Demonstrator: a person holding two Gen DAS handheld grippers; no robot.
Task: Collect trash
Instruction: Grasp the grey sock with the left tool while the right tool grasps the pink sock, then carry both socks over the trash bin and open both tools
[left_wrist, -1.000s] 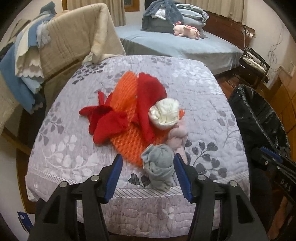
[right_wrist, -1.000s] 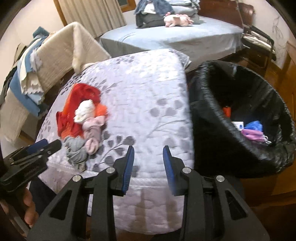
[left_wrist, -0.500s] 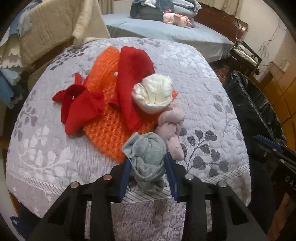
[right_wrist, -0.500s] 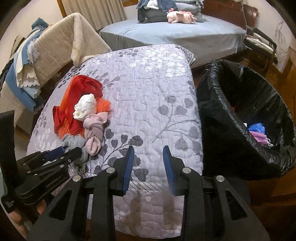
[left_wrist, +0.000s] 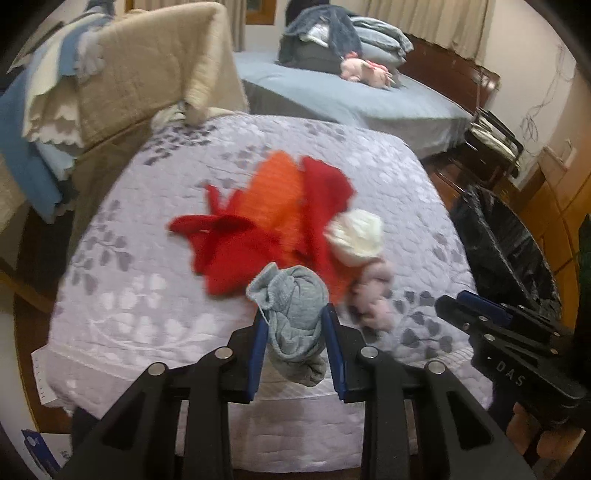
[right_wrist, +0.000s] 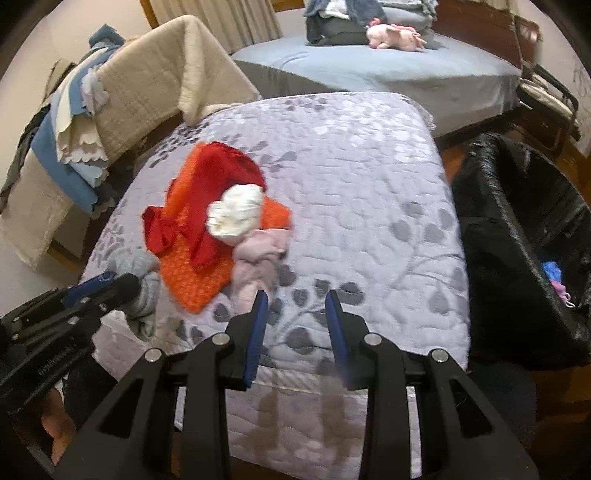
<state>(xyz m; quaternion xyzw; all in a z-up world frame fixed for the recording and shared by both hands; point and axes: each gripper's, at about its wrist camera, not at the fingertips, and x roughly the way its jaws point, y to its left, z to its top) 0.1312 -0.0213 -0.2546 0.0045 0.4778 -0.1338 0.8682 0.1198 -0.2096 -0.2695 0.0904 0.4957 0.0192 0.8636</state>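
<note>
Crowding the grey bundle (left_wrist: 295, 314): red cloth (left_wrist: 236, 254), pink bundle (left_wrist: 373, 295).

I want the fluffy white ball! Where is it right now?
The white ball sits in the pile on the purple quilt, on top of the red cloth, with the pink bundle just in front of it.

A pink plush toy (right_wrist: 397, 35) lies on the blue bed (right_wrist: 424, 74), near folded bedding (left_wrist: 380, 40).
</note>
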